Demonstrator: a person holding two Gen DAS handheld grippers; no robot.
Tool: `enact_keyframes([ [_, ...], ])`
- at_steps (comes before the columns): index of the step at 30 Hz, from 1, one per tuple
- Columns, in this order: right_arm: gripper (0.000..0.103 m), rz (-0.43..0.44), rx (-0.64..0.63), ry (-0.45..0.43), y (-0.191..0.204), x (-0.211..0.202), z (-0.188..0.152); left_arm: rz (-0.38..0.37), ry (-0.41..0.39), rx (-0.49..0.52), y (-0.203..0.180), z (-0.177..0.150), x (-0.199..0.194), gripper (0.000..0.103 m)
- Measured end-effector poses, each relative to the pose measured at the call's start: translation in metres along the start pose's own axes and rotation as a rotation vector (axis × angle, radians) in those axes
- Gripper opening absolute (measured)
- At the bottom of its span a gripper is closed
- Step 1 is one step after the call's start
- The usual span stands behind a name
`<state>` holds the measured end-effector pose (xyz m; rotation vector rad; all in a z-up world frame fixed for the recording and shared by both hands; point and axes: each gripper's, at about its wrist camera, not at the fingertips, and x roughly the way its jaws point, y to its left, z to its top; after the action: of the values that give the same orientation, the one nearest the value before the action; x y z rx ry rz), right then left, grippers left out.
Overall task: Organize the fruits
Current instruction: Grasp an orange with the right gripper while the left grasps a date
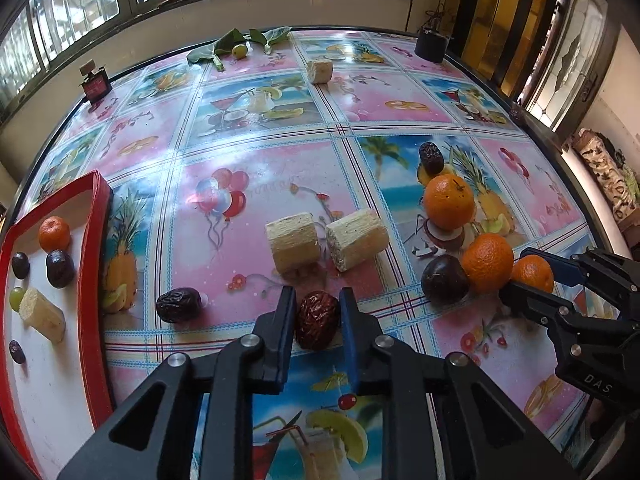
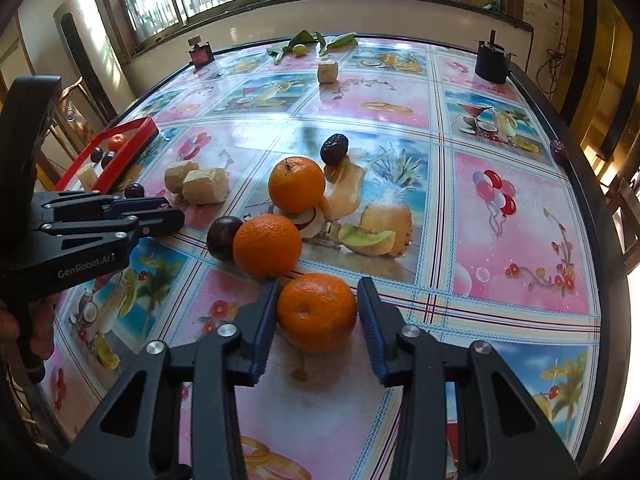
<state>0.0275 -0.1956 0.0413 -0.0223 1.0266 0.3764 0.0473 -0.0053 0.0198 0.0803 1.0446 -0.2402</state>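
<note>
In the left wrist view my left gripper (image 1: pixel 317 294) is shut on a wrinkled red date (image 1: pixel 317 322) that rests on the table's near edge. My right gripper (image 2: pixel 318 284) is shut on a small mandarin (image 2: pixel 316 312), which sits on the table too. Just beyond it lie two bigger oranges (image 2: pixel 267 245) (image 2: pixel 296 184), a dark passion fruit (image 2: pixel 220 238) and a dark date (image 2: pixel 334 148). A red-rimmed tray (image 1: pixel 94 240) at the left holds a mandarin (image 1: pixel 54 233), dark plums, a green grape and a sugarcane piece (image 1: pixel 42 314).
Two sugarcane pieces (image 1: pixel 294 246) (image 1: pixel 356 238) lie mid-table, and a dark date (image 1: pixel 179 305) sits left of my left gripper. At the far edge are another sugarcane piece (image 1: pixel 319 71), leaves with a small fruit (image 1: pixel 239 50), a black pot (image 1: pixel 431 44) and a perfume bottle (image 1: pixel 95 82).
</note>
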Motion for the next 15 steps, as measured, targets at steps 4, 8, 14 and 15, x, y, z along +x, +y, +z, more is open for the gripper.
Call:
enact_keyframes([
  [4,0.038,0.002,0.017,0.007,-0.002,-0.003,-0.002,-0.025,0.001,-0.019,-0.001,-0.005,-0.003,0.020],
  [8,0.038,-0.001,0.036,0.005,-0.002,-0.010,-0.006,-0.061,0.006,-0.041,-0.002,-0.012,-0.008,0.020],
  [14,0.038,0.001,0.042,0.016,0.005,-0.018,-0.015,-0.116,0.025,-0.081,0.000,-0.024,-0.016,0.021],
  [15,0.038,0.002,0.040,0.018,0.007,-0.020,-0.015,-0.121,0.028,-0.085,0.001,-0.026,-0.017,0.021],
])
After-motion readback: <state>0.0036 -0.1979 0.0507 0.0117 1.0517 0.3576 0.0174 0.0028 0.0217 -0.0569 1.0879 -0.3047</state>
